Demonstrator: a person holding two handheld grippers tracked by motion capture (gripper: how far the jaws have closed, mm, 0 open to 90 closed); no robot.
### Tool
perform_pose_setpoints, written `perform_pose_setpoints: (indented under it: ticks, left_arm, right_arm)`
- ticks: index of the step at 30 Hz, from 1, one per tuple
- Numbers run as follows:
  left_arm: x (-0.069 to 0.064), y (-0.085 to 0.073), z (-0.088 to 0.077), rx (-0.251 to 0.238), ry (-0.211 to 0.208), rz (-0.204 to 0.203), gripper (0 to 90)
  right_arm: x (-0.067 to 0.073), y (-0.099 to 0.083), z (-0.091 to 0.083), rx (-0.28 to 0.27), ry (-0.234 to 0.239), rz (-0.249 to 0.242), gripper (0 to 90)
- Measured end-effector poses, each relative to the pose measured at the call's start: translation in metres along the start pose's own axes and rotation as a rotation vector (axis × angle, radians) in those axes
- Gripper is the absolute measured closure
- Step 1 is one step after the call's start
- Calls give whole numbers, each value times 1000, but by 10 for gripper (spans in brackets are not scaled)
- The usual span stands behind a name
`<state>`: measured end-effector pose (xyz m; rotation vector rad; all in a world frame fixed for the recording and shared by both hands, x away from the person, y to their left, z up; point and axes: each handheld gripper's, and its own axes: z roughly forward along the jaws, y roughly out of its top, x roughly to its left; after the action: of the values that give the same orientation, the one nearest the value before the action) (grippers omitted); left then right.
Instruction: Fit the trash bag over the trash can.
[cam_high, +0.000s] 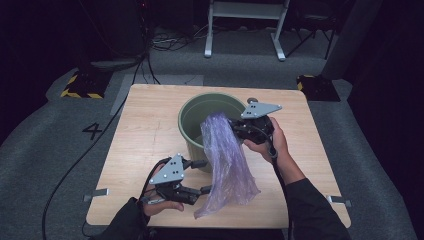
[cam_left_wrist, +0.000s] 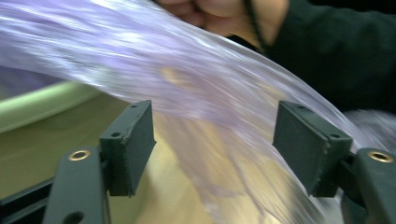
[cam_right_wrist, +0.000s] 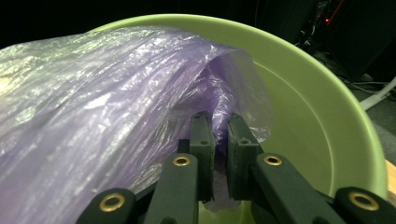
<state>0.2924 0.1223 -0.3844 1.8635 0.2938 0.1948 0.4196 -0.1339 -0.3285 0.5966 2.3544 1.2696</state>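
A pale green bin (cam_high: 187, 112) stands upright in the middle of the wooden table (cam_high: 145, 130). A thin purple plastic bag (cam_high: 230, 165) hangs from above the bin's right rim down over its front wall onto the table. My right gripper (cam_high: 235, 127) is shut on the bag's top edge (cam_right_wrist: 93, 116), with the jaws (cam_right_wrist: 219, 126) over the bin's mouth (cam_right_wrist: 317, 93). My left gripper (cam_high: 205, 176) is open near the table's front, pointing right. The bag (cam_left_wrist: 187, 70) stretches blurred across its spread jaws (cam_left_wrist: 217, 140), beside the bin wall (cam_left_wrist: 42, 105).
A black cable (cam_high: 90, 150) trails over the grey floor left of the table. Yellow-and-black blocks (cam_high: 80, 87) sit at the far corners. A white frame (cam_high: 245, 30) stands behind. Small metal brackets (cam_high: 96, 194) stick out at the table's front edge.
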Motion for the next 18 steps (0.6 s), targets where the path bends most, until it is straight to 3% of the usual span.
perform_pose_setpoints:
  ticks: [4,7,10,12,13,14,18]
  left_arm:
    - [-10,5,8,17,-62,-3,236]
    - [-13,9,16,23,-77,-1,231]
    - [-14,14,24,40,-46,0,291]
    - [-13,17,29,43,-5,9,370]
    - [-13,17,29,43,-5,9,411]
    - [-10,19,30,30,23,18,478]
    - [-5,25,30,-5,57,37,647]
  right_arm:
    - [0,1,0,6,-14,-3,836]
    - [1,2,1,10,-22,-5,836]
    - [2,3,2,13,-31,-5,831]
    - [2,4,2,17,-33,-11,819]
    - [2,4,2,17,-33,-11,819]
    - [3,4,2,15,-32,-10,802]
    - [4,3,1,13,-28,-16,790]
